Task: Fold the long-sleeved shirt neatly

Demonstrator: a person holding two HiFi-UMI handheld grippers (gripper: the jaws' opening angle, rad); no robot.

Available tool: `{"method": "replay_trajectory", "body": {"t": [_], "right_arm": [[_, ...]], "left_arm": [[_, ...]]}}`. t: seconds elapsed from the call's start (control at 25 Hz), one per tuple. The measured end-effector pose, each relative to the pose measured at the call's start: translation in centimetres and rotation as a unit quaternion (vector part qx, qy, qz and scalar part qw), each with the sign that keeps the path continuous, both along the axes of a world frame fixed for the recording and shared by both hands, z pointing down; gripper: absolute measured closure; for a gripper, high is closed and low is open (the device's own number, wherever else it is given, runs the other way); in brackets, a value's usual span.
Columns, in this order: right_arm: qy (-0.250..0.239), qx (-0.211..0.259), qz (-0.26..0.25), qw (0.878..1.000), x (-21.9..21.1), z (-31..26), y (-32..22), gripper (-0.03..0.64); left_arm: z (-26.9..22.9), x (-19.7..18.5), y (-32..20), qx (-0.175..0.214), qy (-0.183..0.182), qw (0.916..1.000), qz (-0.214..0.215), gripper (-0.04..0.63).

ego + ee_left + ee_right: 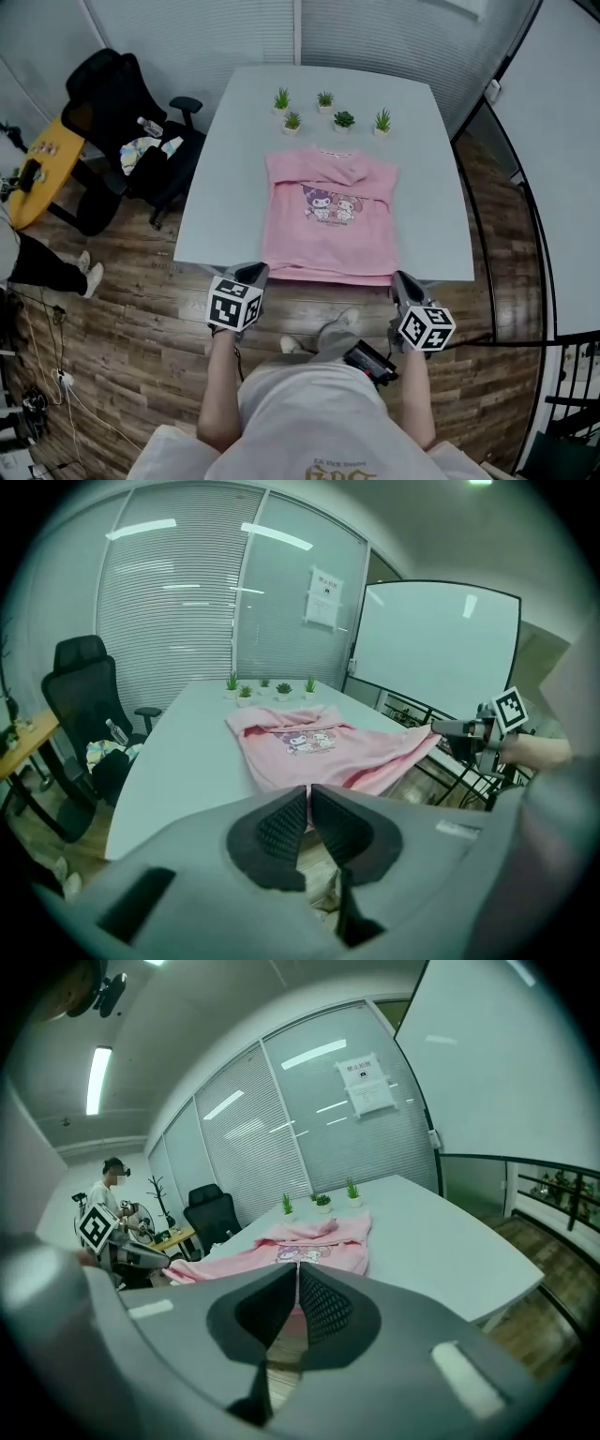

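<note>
Pink shirt lies flat on grey table, front up, cartoon print showing, collar toward the far edge. Both sleeves are folded in over the chest. The hem reaches the near table edge and hangs just past it. Left gripper is at the hem's left corner, right gripper at its right corner, both at the table's near edge, marker cubes facing up. In the left gripper view the jaws are clenched, with a strip of pink cloth pinched between the pads; the hem runs from there across to the other gripper, raised off the tabletop and sagging a little in the middle. In the right gripper view the jaws are likewise closed tight on pink fabric, and the hem stretches off toward the left gripper. Five small potted plants stand in a loose row beyond the collar, clear of the shirt. Black chair sits off the table's left side on wood floor.
</note>
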State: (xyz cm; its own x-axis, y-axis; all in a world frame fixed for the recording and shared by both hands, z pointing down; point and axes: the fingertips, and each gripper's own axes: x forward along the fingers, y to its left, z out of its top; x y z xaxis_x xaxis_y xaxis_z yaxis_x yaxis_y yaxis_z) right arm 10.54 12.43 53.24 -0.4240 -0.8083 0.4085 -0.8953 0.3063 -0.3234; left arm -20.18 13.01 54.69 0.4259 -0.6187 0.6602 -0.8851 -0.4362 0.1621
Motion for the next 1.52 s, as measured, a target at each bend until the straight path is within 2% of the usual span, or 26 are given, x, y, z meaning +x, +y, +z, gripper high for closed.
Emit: {"method": "replay_trajectory", "body": {"t": [0.28,0.92,1.52], "right_arm": [[0.053,0.033,-0.013,0.998,-1.1,-2.4,0.3,0.595],[0.063,0.066,-0.011,0.996,-2.1,-5.6,0.4,0.595],[0.052,0.071,-0.003,0.996,-2.8,-7.0,-6.7,0.595]], "left_arm": [[-1.2,-1.8,0.1,0.02,-0.067,0.9976,0.001,0.577],[-3.9,-2.1,-0.8,0.051,-0.062,0.9967,0.015,0.578],[-5.1,-2.5,-8.2,0.059,-0.081,0.9947,0.025,0.58]]}}
